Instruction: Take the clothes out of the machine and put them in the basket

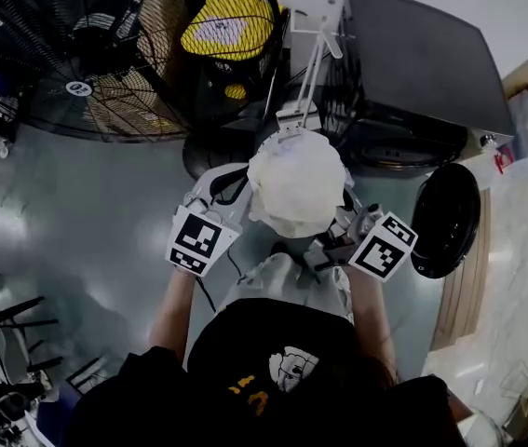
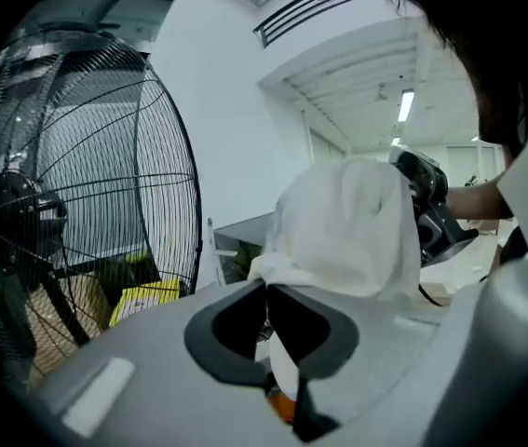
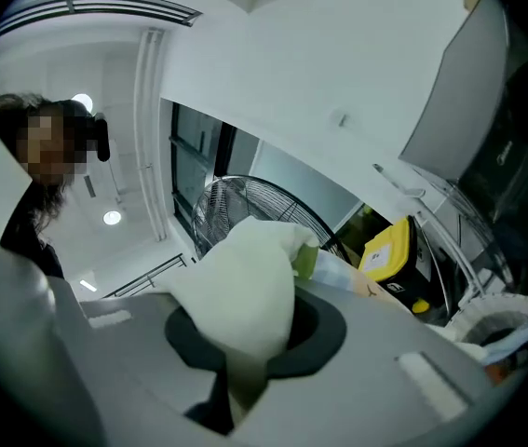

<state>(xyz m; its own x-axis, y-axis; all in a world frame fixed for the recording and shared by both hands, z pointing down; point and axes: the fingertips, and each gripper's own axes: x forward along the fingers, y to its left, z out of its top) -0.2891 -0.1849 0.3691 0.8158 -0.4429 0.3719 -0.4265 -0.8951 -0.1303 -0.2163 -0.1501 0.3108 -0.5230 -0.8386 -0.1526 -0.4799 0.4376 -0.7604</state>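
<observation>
White cloth, bunched, long axis upright

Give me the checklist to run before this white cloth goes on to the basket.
1. Left gripper shut on the white cloth: ok.
2. Right gripper shut on the same cloth: ok.
3. Cloth out of the machine, held up in front of the person: ok.
4. Cloth apart from the fan: ok.
5. Machine door swung open: ok.
6. Where the basket stands: cannot tell.
</observation>
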